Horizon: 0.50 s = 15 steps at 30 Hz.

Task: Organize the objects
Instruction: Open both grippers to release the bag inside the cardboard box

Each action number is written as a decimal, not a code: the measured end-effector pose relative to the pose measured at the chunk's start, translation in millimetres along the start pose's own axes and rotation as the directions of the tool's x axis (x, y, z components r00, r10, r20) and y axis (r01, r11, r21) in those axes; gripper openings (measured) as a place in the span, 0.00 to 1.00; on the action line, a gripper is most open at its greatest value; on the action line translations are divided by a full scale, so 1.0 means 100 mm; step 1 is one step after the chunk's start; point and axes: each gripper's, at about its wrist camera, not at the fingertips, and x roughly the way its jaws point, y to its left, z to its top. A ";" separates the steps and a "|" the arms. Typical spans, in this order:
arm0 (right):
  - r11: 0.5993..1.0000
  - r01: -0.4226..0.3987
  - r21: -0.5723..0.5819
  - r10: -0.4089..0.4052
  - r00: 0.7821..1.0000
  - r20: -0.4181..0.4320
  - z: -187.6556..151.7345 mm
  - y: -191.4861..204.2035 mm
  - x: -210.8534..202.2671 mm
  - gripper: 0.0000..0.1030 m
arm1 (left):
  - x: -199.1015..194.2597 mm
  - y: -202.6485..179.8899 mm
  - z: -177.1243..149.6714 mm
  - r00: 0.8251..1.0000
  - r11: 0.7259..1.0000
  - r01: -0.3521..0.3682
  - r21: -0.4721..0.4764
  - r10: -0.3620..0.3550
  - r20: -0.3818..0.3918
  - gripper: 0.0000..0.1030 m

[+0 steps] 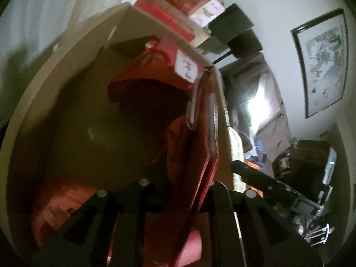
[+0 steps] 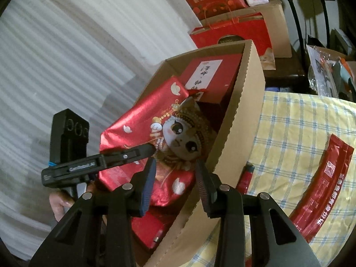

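An open cardboard box stands on a yellow checked cloth. Inside lie a shiny red wrapped package with a cat picture and a red box with a white label. My right gripper is open just above the package, its fingers apart. My left gripper reaches into the box from the left and touches the package edge. In the left wrist view the left gripper is shut on a flat red package inside the dim box.
A long red packet and a small red tube lie on the checked cloth right of the box. Red gift bags and another carton stand behind. A white corrugated sheet is on the left.
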 end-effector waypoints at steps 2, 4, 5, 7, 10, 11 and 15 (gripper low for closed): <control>1.000 -0.003 0.003 0.003 1.000 0.001 0.00 0.00 -0.01 0.37 | 0.00 0.02 0.01 1.000 1.000 -0.021 -0.012 0.021 -0.008 0.22; 1.000 -0.006 0.003 0.006 1.000 0.004 0.00 0.01 -0.03 0.37 | -0.05 0.00 0.01 0.998 0.998 -0.059 0.002 0.059 0.011 0.37; 1.000 -0.004 0.002 0.004 1.000 0.005 -0.01 0.01 -0.05 0.37 | -0.08 -0.02 0.01 0.997 0.997 -0.077 0.009 0.077 0.024 0.46; 1.000 0.006 -0.007 -0.006 1.000 0.010 -0.02 0.03 -0.08 0.37 | -0.18 -0.06 0.00 0.991 0.993 -0.119 0.028 0.117 0.063 0.59; 1.000 0.018 -0.025 -0.018 1.000 0.017 -0.04 0.07 -0.12 0.37 | -0.33 -0.16 -0.02 0.971 0.976 -0.205 0.075 0.193 0.139 0.66; 0.999 0.020 -0.030 -0.019 1.000 0.019 -0.05 0.09 -0.13 0.37 | -0.37 -0.22 -0.03 0.960 0.964 -0.245 0.105 0.226 0.163 0.66; 0.999 0.019 -0.046 -0.018 1.000 0.025 -0.08 0.14 -0.18 0.37 | -0.34 -0.40 -0.07 0.938 0.918 -0.334 0.213 0.301 0.174 0.42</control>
